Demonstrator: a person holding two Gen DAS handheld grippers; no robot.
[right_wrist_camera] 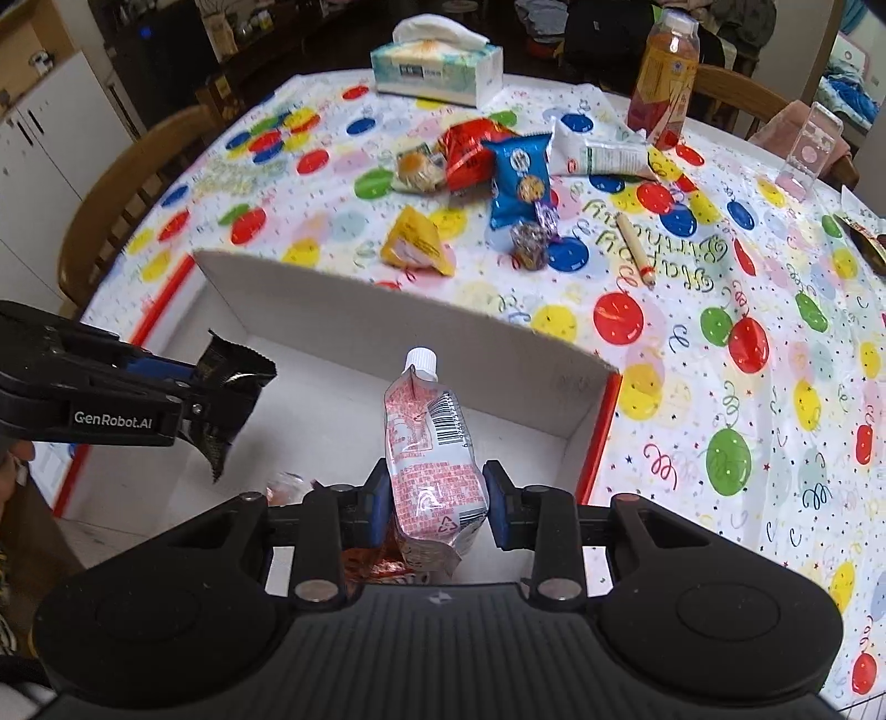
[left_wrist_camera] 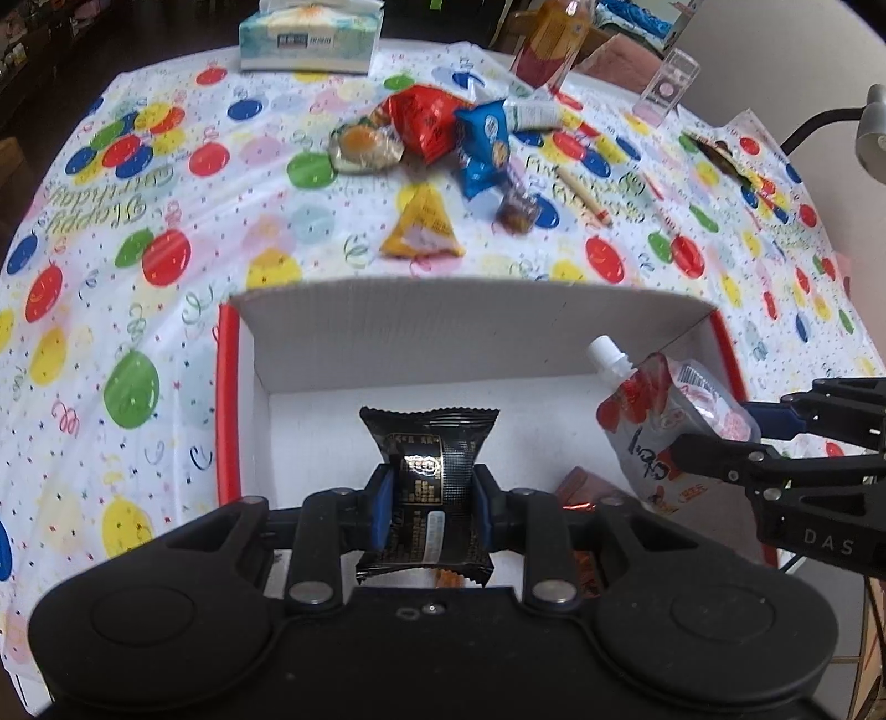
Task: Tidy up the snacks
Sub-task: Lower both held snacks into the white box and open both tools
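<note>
left gripper (left_wrist_camera: 432,507) clenched on black snack packet (left_wrist_camera: 426,476), packet held over white box (left_wrist_camera: 470,327) interior. right gripper (right_wrist_camera: 437,498) grasping spouted jelly pouch (right_wrist_camera: 429,459), cap pointing forward, also above box. ahead of both grippers, beyond box far wall, on balloon tablecloth (right_wrist_camera: 720,343): yellow triangular snack (left_wrist_camera: 423,227), blue cookie pack (left_wrist_camera: 484,149), red foil bag (left_wrist_camera: 423,119), wrapped candy (left_wrist_camera: 518,210). tissue box (left_wrist_camera: 310,41) at far edge.

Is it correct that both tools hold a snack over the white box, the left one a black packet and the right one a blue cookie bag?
Not quite. The right tool holds a spouted pouch, as the right wrist view shows; the blue cookie bag lies on the tablecloth. The left tool does hold the black packet over the white box.
</note>
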